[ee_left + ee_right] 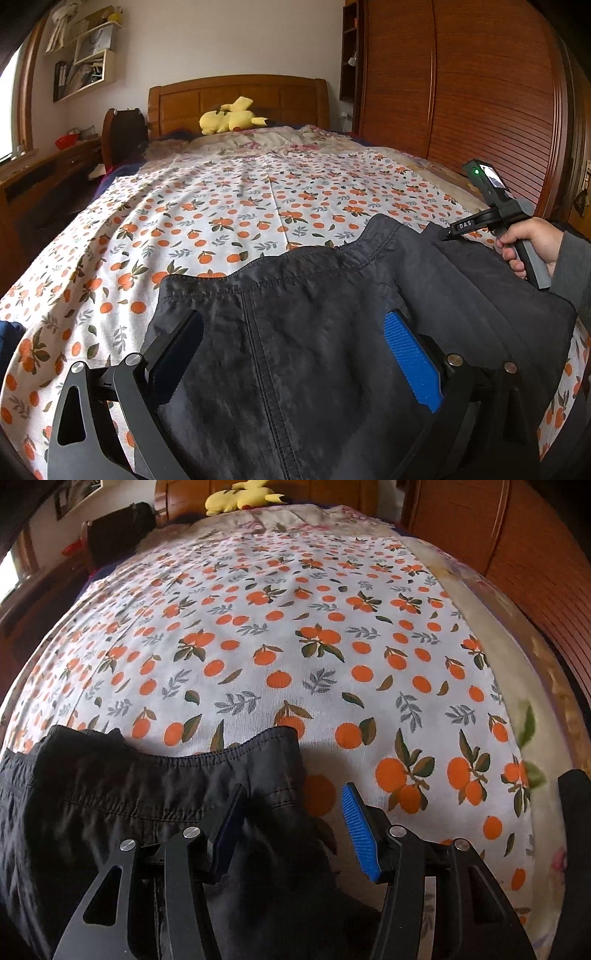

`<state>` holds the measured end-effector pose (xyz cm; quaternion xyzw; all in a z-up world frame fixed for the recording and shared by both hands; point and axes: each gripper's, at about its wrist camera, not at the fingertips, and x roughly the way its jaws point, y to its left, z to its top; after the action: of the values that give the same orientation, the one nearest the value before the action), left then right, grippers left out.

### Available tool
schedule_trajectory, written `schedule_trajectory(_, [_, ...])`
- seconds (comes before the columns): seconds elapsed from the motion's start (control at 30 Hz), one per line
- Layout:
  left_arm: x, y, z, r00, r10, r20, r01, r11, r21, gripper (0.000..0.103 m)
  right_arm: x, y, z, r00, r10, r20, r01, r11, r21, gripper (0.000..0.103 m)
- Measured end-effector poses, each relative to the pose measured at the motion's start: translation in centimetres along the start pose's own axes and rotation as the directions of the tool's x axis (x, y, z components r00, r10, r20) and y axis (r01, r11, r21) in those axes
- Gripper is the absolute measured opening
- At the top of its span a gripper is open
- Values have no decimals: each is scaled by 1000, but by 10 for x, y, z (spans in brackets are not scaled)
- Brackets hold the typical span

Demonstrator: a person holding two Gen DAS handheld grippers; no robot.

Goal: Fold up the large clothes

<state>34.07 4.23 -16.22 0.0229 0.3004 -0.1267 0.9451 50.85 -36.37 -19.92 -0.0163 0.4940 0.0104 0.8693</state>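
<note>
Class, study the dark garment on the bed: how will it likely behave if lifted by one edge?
The dark garment will probably flop and drape, since it already lies rumpled and wavy on the orange-print sheet. It looks thin, so likely light. Its stitched hem may hang slightly firmer.

A matt, crinkled dark woven-cloth garment (314, 332) is spread on an orange-printed soft cotton bedsheet (229, 206); beyond the sheet, a glossy varnished wooden headboard (236, 99) and a plush yellow toy (231, 118) are seen.
</note>
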Motion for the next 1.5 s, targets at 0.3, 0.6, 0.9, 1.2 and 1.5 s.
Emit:
schedule_trajectory(0.3, [2,0,-1,1000,2,-3,-2,1000,-1,99,-21,-4,5,991,-67,113,67,998,4,6])
schedule_trajectory(0.6, [-9,-2,1,1000,1,23,-2,1000,8,99,-63,7,-12,976,-114,185,124,991,-44,46])
schedule_trajectory(0.9, [-27,-13,2,998,-12,54,11,1000,18,100,-132,32,-97,968,-28,248,69,985,-158,50])
schedule_trajectory(1.2, [-48,-34,0,996,-18,87,14,999,41,100,-157,45,-163,971,19,237,39,971,-236,49])
schedule_trajectory(1.5, [-78,-55,-30,997,-24,75,22,1000,21,100,-136,2,-201,984,9,181,26,982,-187,50])
